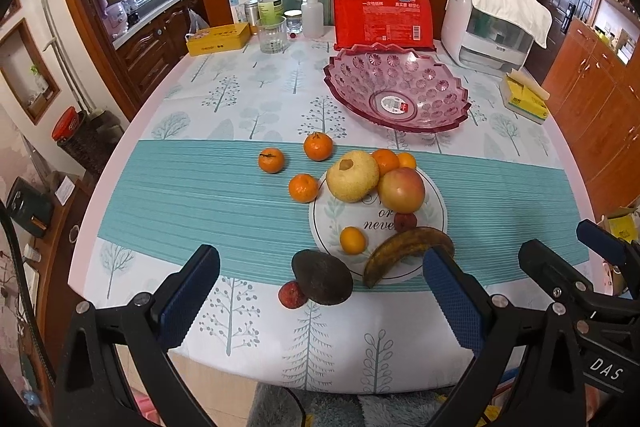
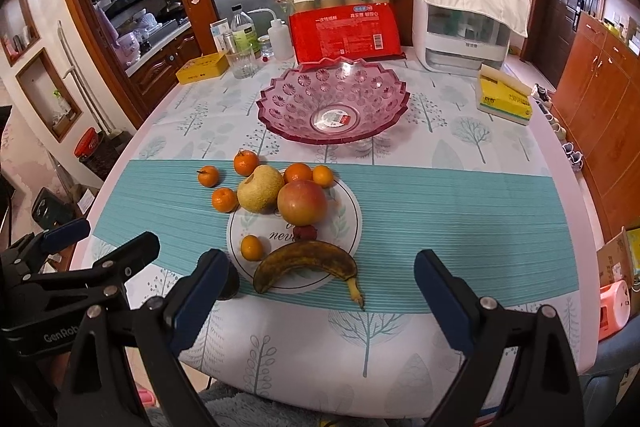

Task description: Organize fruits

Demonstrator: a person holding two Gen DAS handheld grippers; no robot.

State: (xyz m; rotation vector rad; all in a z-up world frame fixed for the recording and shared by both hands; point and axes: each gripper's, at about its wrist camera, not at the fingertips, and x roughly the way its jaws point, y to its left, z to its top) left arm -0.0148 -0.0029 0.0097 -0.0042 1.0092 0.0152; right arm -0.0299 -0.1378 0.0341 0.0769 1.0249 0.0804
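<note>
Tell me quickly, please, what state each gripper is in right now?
Left gripper: open, holding nothing.
Right gripper: open, holding nothing.

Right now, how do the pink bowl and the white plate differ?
The pink bowl is deep, translucent and scallop-rimmed; the white plate is flat, opaque and round-edged. The pink bowl holds no fruit, only a sticker at its base; the white plate carries the apple, banana and more. The pink bowl sits farther back. Both rest on the table.
</note>
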